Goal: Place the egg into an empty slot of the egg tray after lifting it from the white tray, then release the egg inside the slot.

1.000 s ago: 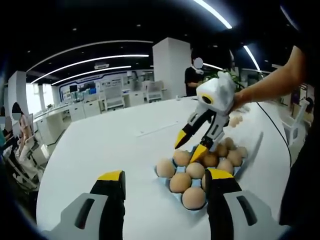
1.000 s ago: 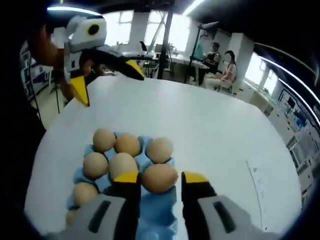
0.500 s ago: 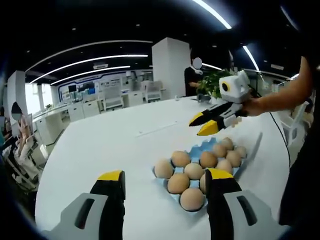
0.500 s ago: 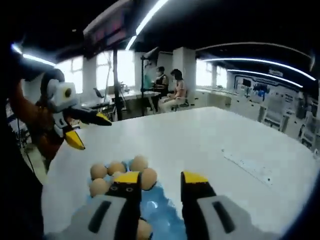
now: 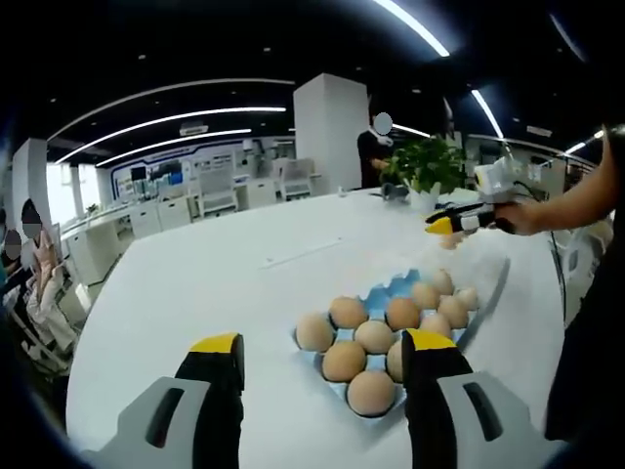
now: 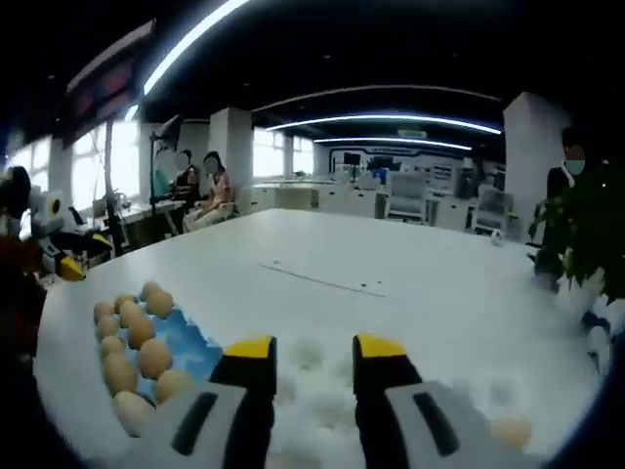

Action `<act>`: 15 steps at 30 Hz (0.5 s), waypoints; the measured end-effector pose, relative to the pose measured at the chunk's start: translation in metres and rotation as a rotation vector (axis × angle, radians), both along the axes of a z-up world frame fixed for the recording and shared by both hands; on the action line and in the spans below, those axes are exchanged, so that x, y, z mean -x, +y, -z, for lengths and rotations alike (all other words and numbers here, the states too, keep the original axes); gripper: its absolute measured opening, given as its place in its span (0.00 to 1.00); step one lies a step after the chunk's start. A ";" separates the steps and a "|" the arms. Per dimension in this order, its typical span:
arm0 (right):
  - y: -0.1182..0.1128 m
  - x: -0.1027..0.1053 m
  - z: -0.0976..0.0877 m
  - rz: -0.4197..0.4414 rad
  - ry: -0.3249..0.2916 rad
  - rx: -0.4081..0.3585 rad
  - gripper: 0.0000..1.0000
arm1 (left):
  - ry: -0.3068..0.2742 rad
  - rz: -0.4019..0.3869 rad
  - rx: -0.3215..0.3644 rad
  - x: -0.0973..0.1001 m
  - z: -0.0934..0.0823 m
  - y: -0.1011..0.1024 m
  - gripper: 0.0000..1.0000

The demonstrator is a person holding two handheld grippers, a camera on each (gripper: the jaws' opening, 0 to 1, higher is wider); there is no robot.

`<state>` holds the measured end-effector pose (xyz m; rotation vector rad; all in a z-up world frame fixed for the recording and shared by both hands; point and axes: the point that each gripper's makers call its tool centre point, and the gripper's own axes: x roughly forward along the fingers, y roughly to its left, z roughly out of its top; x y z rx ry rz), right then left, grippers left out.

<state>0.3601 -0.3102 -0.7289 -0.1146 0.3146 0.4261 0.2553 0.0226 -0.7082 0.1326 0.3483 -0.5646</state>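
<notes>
Right gripper (image 6: 312,354), jaws open and empty, hovered over the white dimpled tray (image 6: 391,391); tan egg (image 6: 512,431) lay right of its jaws. Left gripper (image 5: 322,350) open too.

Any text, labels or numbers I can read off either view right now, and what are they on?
No readable text in either view.
The wall displays at the far end of the office are too small and blurred to read.
The egg tray, eggs and table carry no visible markings.
</notes>
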 end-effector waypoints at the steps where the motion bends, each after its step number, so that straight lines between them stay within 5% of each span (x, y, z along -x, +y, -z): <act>1: -0.009 -0.001 0.002 0.029 -0.001 0.009 0.31 | 0.000 -0.001 0.002 0.000 0.000 0.000 0.66; 6: -0.046 0.003 0.017 0.167 0.005 0.080 0.29 | 0.002 0.001 0.002 0.001 0.000 0.000 0.66; 15: -0.046 0.011 0.047 0.191 0.110 0.072 0.29 | 0.004 -0.004 0.001 0.002 0.000 0.003 0.66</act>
